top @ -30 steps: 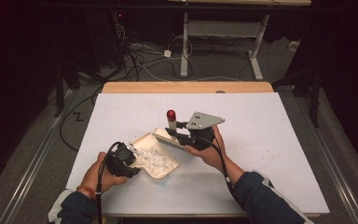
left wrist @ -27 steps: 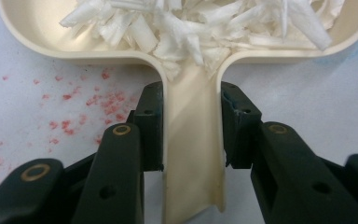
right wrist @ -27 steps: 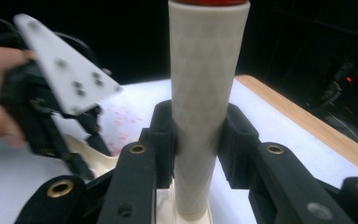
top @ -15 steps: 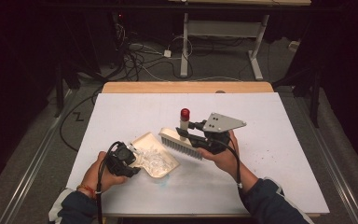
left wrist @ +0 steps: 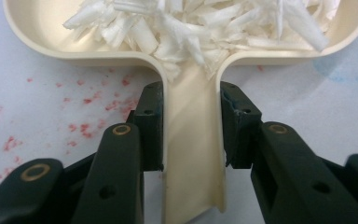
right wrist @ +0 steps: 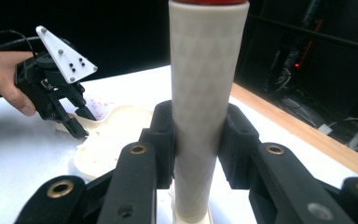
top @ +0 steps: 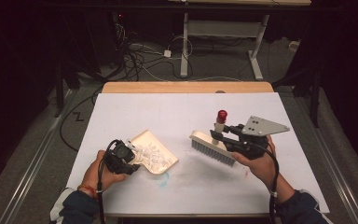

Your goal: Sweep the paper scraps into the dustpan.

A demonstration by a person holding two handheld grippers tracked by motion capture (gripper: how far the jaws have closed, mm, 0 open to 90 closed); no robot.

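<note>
A cream dustpan (top: 156,154) lies on the white table, holding a heap of white paper shreds (top: 150,154). My left gripper (top: 127,156) is shut on its flat handle (left wrist: 193,154), a pad on each side, and the shreds (left wrist: 200,25) fill the pan ahead of the jaws. A hand brush (top: 213,146) with a cream back, grey bristles and a red-tipped upright handle (top: 220,120) hangs just above the table, to the right of the dustpan. My right gripper (top: 218,135) is shut on that handle (right wrist: 207,102). The right gripper view also takes in the left gripper (right wrist: 74,122) on the dustpan (right wrist: 105,142).
Faint red speckles (left wrist: 93,100) and a blue smudge (top: 164,176) mark the white table top (top: 168,112) near the dustpan. A wooden strip (top: 186,87) runs along the far edge. Cables and desk legs (top: 184,42) lie on the dark floor beyond.
My right gripper has carried the brush rightward and a little upward, away from the dustpan. The left gripper and dustpan have stayed put.
</note>
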